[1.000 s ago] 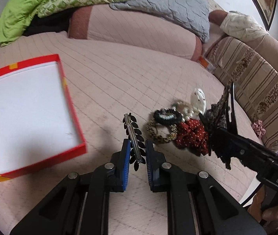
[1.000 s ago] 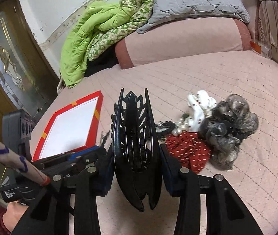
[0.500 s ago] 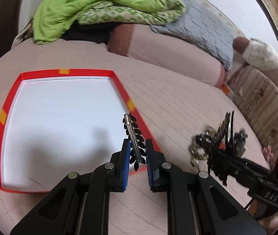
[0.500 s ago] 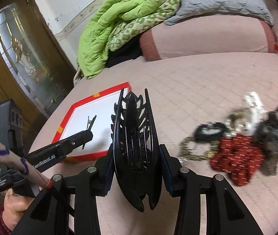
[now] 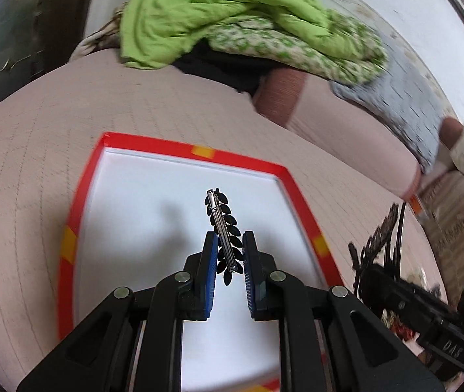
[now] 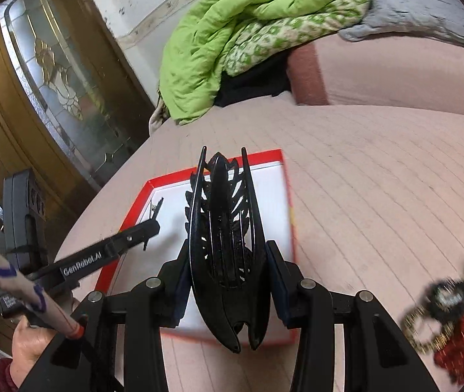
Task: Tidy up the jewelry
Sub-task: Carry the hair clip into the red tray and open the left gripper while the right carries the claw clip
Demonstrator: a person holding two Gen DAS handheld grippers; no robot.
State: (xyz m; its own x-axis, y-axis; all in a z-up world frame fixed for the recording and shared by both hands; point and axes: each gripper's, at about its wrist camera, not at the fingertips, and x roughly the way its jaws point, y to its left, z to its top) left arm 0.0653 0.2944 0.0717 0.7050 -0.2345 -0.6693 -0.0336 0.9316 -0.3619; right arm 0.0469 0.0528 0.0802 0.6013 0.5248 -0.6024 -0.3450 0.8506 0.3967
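Two hair pieces are carried to a shallow red-rimmed cardboard tray with a white floor (image 5: 300,192) lying on a pink quilted bed cover (image 6: 379,176); the step in hand appears to be delivery, with both items in the air above the tray rather than set down. The left gripper (image 5: 228,258) is clamped on a slim silver barrette trimmed with black leaf-shaped beads (image 5: 223,225), which stands up between its blue pads and points out over the tray's white floor. The right gripper (image 6: 228,281) is closed on a large black plastic claw clip with openwork teeth (image 6: 225,235), held upright over the tray's near right part. What shows of the tray floor looks bare, though the grippers hide some of it, so these would be the first things in. The next move likely calls for lowering each piece to the floor and parting the jaws, keeping the two apart so that the claw's teeth do not snag the barrette. A loose heap of remaining accessories (image 6: 454,307), among them a red dotted fabric piece and a gold-toned chain, lies blurred on the cover well to the right of the tray, awaiting sorting. A green quilt (image 5: 232,13) is bundled beyond.
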